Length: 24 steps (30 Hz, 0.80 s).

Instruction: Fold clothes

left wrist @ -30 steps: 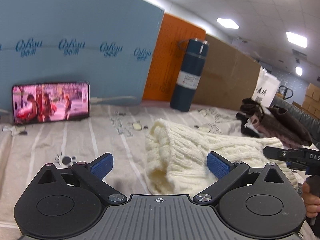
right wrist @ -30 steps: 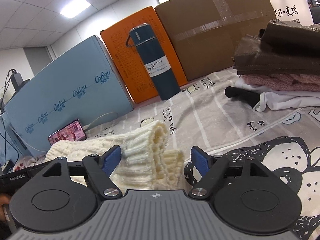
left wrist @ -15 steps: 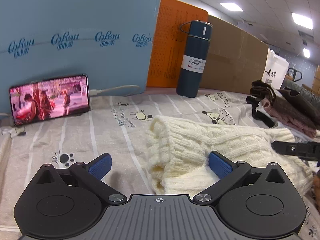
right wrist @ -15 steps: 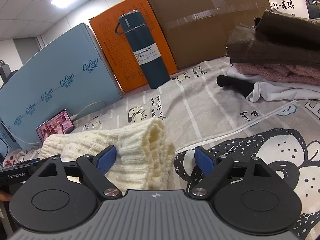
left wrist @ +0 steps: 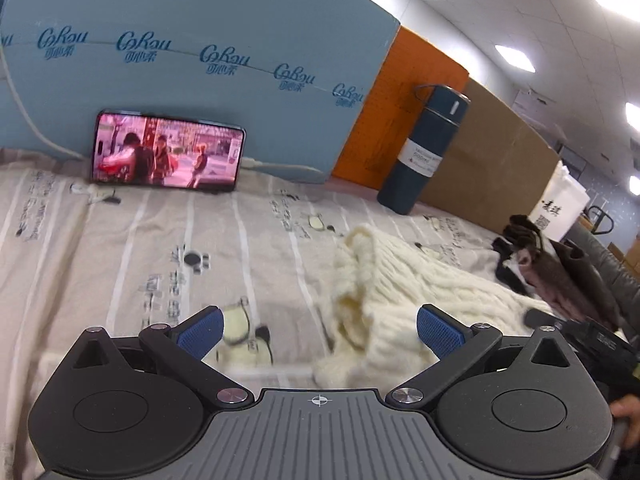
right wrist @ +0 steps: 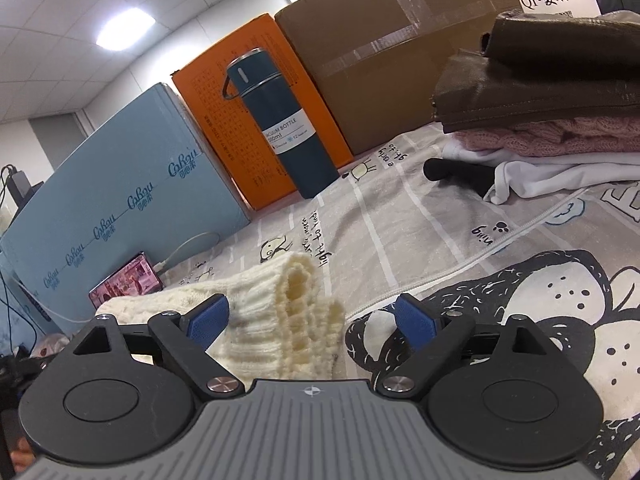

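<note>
A folded cream cable-knit sweater (left wrist: 404, 288) lies on the patterned bedsheet (left wrist: 120, 264). My left gripper (left wrist: 318, 330) is open, its blue pads spread wide, with the sweater's left end just ahead between them, untouched as far as I can see. In the right wrist view the same sweater (right wrist: 276, 312) shows its ribbed end between the open fingers of my right gripper (right wrist: 312, 320). The other gripper's black body (left wrist: 596, 340) and a hand appear at the right edge of the left wrist view.
A phone (left wrist: 166, 158) playing video leans on a blue box (left wrist: 192, 52). Beside it stand an orange box (right wrist: 244, 120), a dark blue vacuum bottle (right wrist: 284, 132) and a cardboard box (right wrist: 400, 48). A stack of folded clothes (right wrist: 540, 120) sits at the right.
The left gripper has swung left and tilted, so the sweater sits further right in its view. The right gripper moved in slightly toward the sweater's ribbed end. Both stay open.
</note>
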{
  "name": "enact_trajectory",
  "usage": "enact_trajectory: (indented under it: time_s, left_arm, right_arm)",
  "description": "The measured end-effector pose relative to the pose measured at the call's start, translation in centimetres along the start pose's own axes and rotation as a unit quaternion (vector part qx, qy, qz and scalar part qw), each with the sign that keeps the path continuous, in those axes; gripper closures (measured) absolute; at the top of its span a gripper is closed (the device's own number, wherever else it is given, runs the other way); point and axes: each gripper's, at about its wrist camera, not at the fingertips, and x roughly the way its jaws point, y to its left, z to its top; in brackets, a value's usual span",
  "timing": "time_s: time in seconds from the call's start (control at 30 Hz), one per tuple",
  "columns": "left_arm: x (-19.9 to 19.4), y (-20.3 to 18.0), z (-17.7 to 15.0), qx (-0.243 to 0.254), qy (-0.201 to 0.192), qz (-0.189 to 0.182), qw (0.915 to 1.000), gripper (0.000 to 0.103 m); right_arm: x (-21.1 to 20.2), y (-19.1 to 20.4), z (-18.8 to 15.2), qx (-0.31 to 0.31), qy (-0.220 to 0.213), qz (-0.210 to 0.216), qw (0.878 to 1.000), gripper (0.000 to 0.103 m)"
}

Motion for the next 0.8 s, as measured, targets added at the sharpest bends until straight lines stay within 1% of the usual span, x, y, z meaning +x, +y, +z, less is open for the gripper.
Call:
enact_trajectory:
  time_s: [0.07,0.2,0.27,0.37,0.43,0.47,0.57,0.67,0.73,0.8]
  left_arm:
    - [-0.6,-0.2,-0.6,-0.007,0.013,-0.01,0.9998,0.0]
    - [-1.0,-1.2,-1.7,0.004,0.043,-0.041,0.9982,0.0]
    - [-0.9,-1.9,-2.2,0.015,0.064,-0.056,0.9962,0.0]
    - [-0.2,-3.0,-3.1,0.048,0.105,-0.075,0.9904,0.0]
    - [0.2,-3.4,-3.5,0.061,0.116,-0.088,0.9874,0.0]
    - [0.3,-3.5,-3.7,0.064,0.115,-0.096,0.9866,0.0]
    - [0.9,-3.1,-3.8,0.048,0.105,-0.123,0.9857,0.0]
    - [2.0,-2.8,-3.3,0.015,0.097,-0.145,0.9846,0.0]
    - [2.6,-2.2,-2.7,-0.024,0.094,-0.153,0.9835,0.0]
    - [3.4,-1.5,-2.2,-0.069,0.091,-0.165,0.9797,0.0]
  right_arm:
    - [0.1,-0.4,0.1,0.012,0.002,0.003,1.0,0.012]
    - [-0.1,-1.0,0.3,0.037,-0.006,0.0,0.999,0.011]
    - [-0.1,-1.2,0.3,0.044,-0.006,0.004,0.999,0.011]
    - [0.0,-1.4,0.4,0.053,0.001,0.016,0.998,0.01]
    - [0.1,-1.5,0.4,0.059,0.005,0.023,0.998,0.01]
    - [0.2,-1.5,0.4,0.062,0.007,0.027,0.998,0.009]
    - [0.3,-1.7,0.4,0.07,0.013,0.038,0.997,0.009]
    - [0.5,-1.6,0.4,0.075,0.022,0.052,0.996,0.007]
    - [0.7,-1.4,0.4,0.073,0.031,0.065,0.995,0.007]
    - [0.9,-1.1,0.3,0.072,0.041,0.078,0.994,0.007]
